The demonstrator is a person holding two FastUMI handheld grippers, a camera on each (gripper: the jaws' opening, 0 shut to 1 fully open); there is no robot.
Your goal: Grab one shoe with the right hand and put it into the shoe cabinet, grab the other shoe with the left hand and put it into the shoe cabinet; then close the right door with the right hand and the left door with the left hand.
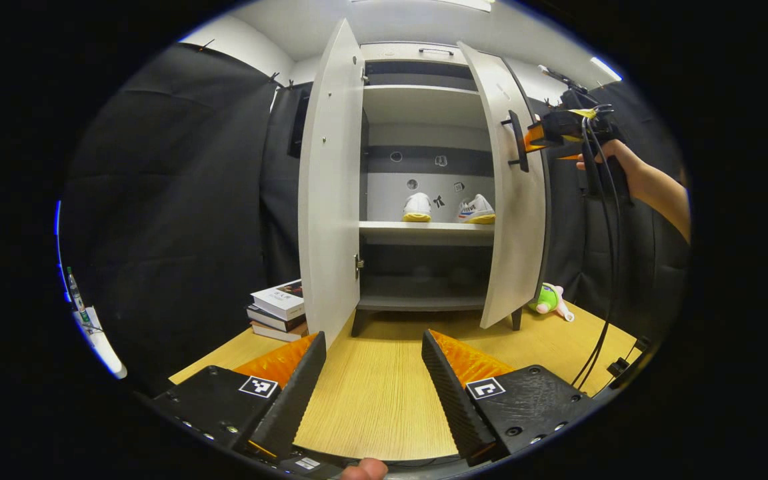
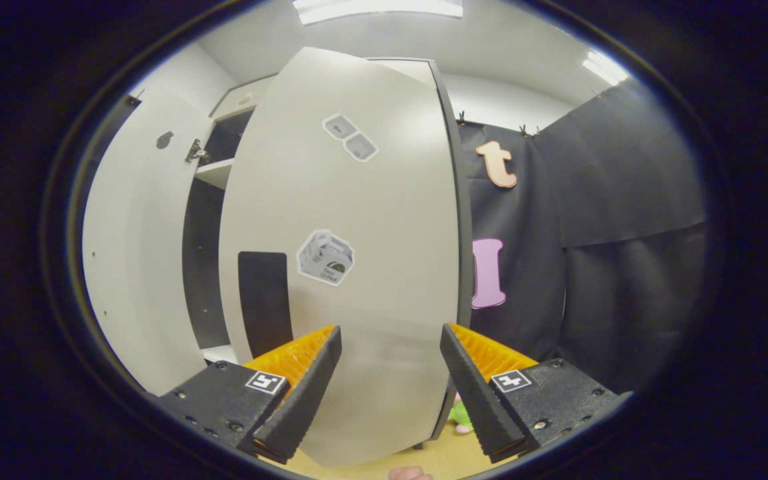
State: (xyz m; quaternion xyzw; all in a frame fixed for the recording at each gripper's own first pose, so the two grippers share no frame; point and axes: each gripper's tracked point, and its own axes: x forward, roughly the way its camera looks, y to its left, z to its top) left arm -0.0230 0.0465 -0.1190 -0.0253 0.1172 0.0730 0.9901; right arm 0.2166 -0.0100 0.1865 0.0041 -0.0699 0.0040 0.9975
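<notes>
Right gripper (image 2: 389, 373) — jaws released, nothing between them; ridged wedge-shaped fingers aimed at the outer face of the right door (image 2: 357, 267), close to it. In the left gripper view this gripper sits just beside the door's dark bar handle (image 1: 516, 141), a bare forearm behind it.

Left gripper (image 1: 374, 373) — jaws released, empty, held low over the desk (image 1: 377, 400) and well back from the cabinet.

Shoes — both already on the middle shelf (image 1: 424, 230): left shoe (image 1: 417, 207) heel-on, right shoe (image 1: 477, 209) slightly turned. White uppers, yellow soles, set apart from each other.

Step in hand, by judgement: closing the right door; the left door (image 1: 327, 193) waits. The next move calls for a push on the panel's outer face toward the cabinet front, swinging on its hinge edge.

Shoe cabinet (image 1: 424, 120) — flat pale-grey laminate panels, smooth and matt; dark recessed interior; short legs. Both doors stand open, the right one partly swung in.

Desk — light wood-grain veneer, fine straight lines.

Sundries — stack of books (image 1: 279, 310) left of the cabinet; green plush toy (image 1: 549, 300) at its right foot.
</notes>
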